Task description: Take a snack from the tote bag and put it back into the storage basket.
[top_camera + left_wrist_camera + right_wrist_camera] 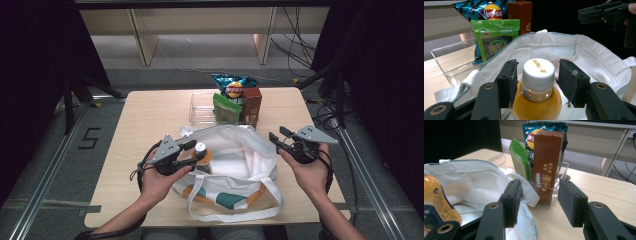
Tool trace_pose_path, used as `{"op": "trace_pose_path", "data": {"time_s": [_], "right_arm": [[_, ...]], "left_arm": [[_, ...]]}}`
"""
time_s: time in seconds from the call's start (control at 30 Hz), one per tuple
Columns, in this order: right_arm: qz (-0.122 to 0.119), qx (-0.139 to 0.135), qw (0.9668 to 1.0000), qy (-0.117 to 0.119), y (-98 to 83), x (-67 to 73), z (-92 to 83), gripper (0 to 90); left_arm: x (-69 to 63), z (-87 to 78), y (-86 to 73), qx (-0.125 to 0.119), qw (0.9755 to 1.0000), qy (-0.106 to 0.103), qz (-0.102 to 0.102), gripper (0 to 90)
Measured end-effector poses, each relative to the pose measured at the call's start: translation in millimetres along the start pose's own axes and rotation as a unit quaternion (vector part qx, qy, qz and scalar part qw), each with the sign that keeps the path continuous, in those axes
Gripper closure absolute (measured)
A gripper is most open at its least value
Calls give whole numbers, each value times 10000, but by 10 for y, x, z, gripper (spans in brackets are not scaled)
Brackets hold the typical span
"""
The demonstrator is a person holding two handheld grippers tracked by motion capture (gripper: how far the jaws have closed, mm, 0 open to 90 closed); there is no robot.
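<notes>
The bottle [537,92] of orange drink stands upright inside the open mouth of the white tote bag [235,165], its white cap [539,71] between the two jaws of the left tool [537,80]. It looks full, so I judge it fairly heavy for its size, stiff at the neck and cap but smooth and likely slippery on its rounded shoulder; the ridged neck just under the cap seems the surest place to grip. The left tool's jaws stand just beside the neck on either side, with a sliver of gap showing, so they are not yet clamped. The right tool [292,142] hovers at the bag's right edge with its jaws apart and holding nothing. Beyond the bag on the bench [150,115], a clear tray [200,107] holds a green snack packet [225,107], a brown box [251,105] and a blue crisp bag [232,85].
</notes>
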State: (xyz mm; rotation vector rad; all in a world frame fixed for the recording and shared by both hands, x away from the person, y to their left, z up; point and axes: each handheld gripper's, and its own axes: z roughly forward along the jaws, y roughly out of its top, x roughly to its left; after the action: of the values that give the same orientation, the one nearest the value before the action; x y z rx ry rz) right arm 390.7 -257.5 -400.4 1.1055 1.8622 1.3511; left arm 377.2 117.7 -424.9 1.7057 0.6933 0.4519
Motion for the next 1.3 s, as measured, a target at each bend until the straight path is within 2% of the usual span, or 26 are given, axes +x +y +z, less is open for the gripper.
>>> {"op": "trace_pose_path", "data": {"time_s": [0.13,0.2,0.27,0.3,0.4,0.53,0.57,0.6,0.8,0.83,1.0,1.03,1.13,1.3], "right_arm": [[43,65,10000,15,0,-3,-8,532],[-106,-5,9999,15,0,-31,3,532],[-22,36,10000,-10,-4,-17,-2,532],[-98,-15,9999,-22,-6,-28,6,532],[12,49,10000,6,-6,-13,-3,532],[-106,8,9999,-5,-4,-28,2,532],[22,19,10000,41,-11,-10,6,531],[-66,-8,10000,52,-14,-25,16,532],[-68,9,10000,49,-12,-27,13,532],[-2,30,10000,15,-14,-22,6,532],[-20,-10,9999,99,-16,-31,14,533],[79,38,10000,25,-18,-8,0,533],[-100,-11,9999,48,-18,-29,9,533],[-57,18,9999,127,-13,-13,-4,530]], "left_arm": [[20,30,-27,91,10000,11,-29,491],[24,49,-36,100,9999,5,-18,495],[20,70,-44,100,9999,-28,40,504],[17,79,-49,120,9999,-28,58,510],[13,111,-62,76,9999,-58,89,530],[13,97,-53,104,9998,-36,162,570],[14,99,-53,91,9998,-38,195,575],[11,102,-48,93,9997,-41,223,578],[14,94,-41,115,9996,-94,255,583],[15,91,-38,121,9996,-99,243,583],[8,81,-28,146,9994,-115,306,584],[7,77,-16,113,9993,-126,324,584],[7,46,26,102,9992,-136,358,584],[5,2,94,20,9992,-174,354,585]]}}
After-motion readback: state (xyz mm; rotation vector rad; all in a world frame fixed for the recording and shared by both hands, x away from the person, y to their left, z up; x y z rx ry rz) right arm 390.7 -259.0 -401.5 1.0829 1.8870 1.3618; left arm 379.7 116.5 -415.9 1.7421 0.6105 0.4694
